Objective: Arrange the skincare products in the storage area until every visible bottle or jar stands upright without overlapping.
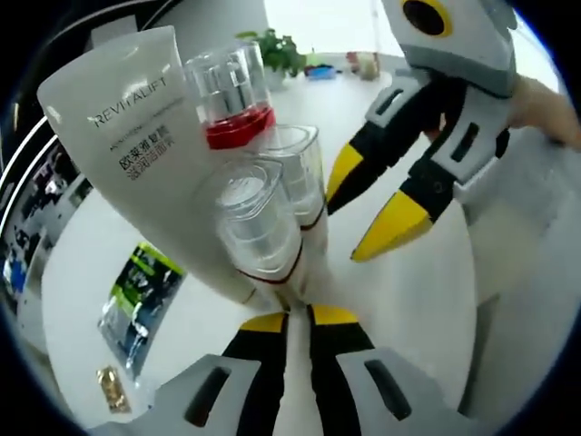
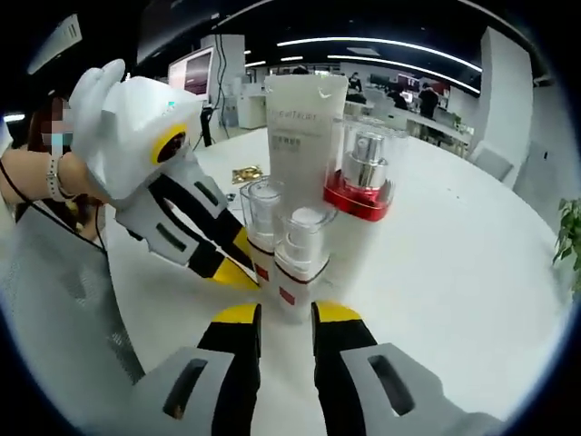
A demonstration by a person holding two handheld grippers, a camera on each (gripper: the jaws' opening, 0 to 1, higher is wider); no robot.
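Several skincare products stand upright in a tight group on the white table. A white REVITALIFT tube is tallest. Beside it stands a red-based bottle under a clear cover. Two small clear-capped pump bottles stand side by side. My left gripper looks shut, its yellow tips at the base of one pump bottle. My right gripper is open, with the other pump bottle just ahead of its tips.
A green sachet and a small gold packet lie flat on the table beyond the group. A potted plant sits at the far edge. A person's hand holds the left gripper. Office desks fill the background.
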